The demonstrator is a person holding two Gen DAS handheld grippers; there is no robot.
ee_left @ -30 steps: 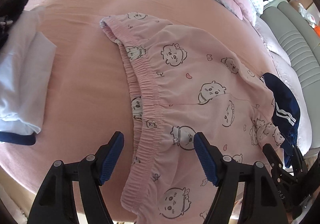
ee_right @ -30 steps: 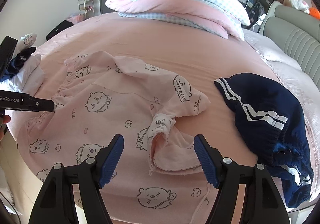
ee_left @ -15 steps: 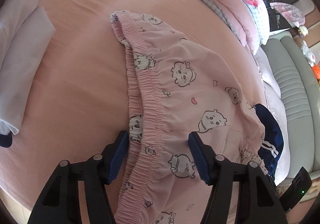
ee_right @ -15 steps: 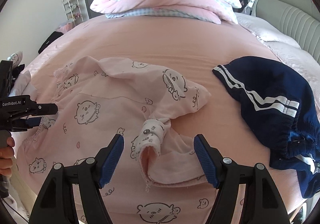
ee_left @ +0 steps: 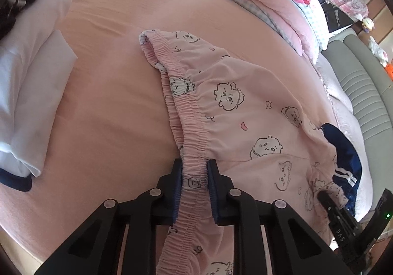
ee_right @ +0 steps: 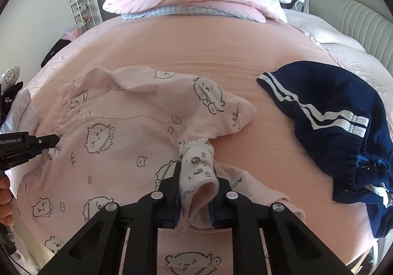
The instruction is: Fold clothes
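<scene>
Left wrist view: your left gripper (ee_left: 195, 172) is clamping the pink pajama pants (ee_left: 235, 113) waistband, running away across the bed (ee_left: 110, 108); your right gripper (ee_right: 196, 181) is pinching a cuff.

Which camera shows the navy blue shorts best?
The right wrist view: the navy shorts lie in full sight on the bed, white stripes clear. In the left wrist view only an edge shows behind the pink pajama pants.
</scene>
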